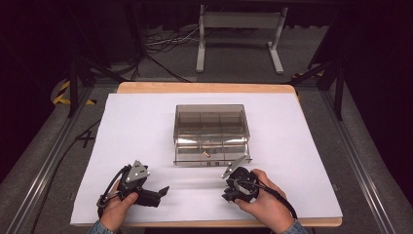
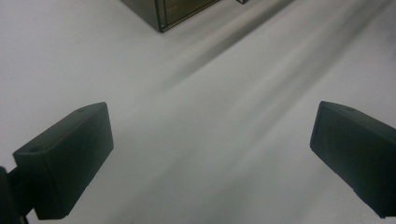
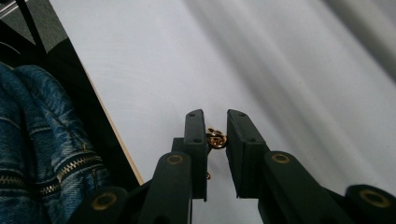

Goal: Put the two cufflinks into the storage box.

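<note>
Gold piece pinched, box waiting

While clamped on small gold ring, keep right gripper squeezed, move slowly toward clear box, avoid tilting. Left gripper spread wide, holding nothing, parked above white sheet.

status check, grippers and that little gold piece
Right gripper shut on gold piece. Left gripper open over the paper. Clear box ahead, drawer out. Nothing in the way.

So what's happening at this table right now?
A person holds a gripper in each hand over a white sheet. The right gripper is shut on a small gold-coloured metal ring, near a clear smoky plastic compartment box with another small gold piece inside. The left gripper rests open, holding nothing.
</note>
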Demonstrator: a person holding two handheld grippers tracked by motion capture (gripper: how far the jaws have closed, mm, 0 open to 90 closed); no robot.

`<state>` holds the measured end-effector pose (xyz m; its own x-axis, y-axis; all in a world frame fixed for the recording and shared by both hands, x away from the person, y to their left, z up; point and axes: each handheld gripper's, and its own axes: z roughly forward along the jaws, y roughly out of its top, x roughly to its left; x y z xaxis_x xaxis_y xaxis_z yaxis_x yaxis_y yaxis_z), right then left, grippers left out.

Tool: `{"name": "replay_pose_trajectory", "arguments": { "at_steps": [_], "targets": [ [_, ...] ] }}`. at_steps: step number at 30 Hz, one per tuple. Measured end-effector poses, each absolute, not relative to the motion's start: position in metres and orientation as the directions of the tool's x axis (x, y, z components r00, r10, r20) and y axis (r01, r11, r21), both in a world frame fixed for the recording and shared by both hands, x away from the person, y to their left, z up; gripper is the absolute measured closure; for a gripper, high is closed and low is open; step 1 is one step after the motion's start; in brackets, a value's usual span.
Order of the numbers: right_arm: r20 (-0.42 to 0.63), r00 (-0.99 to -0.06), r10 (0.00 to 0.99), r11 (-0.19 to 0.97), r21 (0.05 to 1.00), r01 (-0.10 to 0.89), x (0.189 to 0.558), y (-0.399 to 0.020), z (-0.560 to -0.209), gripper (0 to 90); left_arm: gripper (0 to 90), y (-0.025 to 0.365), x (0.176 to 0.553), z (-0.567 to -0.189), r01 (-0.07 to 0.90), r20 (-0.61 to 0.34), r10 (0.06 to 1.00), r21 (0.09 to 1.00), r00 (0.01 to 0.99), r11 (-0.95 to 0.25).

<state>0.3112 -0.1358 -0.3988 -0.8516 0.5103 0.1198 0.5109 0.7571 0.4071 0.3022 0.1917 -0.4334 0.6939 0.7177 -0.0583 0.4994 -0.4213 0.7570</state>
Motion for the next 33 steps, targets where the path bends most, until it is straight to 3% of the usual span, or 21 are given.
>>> {"name": "replay_pose_trajectory", "arguments": {
  "at_steps": [33],
  "targets": [
    [0.083, -0.862, 0.501, 0.728, 0.498, 0.471, 0.308, -0.143, -0.35, 78.6, 0.2, 0.192, 0.303, -0.434, 0.502, -0.055, 0.72, 0.754, 0.691, -0.424]
  ]
}}
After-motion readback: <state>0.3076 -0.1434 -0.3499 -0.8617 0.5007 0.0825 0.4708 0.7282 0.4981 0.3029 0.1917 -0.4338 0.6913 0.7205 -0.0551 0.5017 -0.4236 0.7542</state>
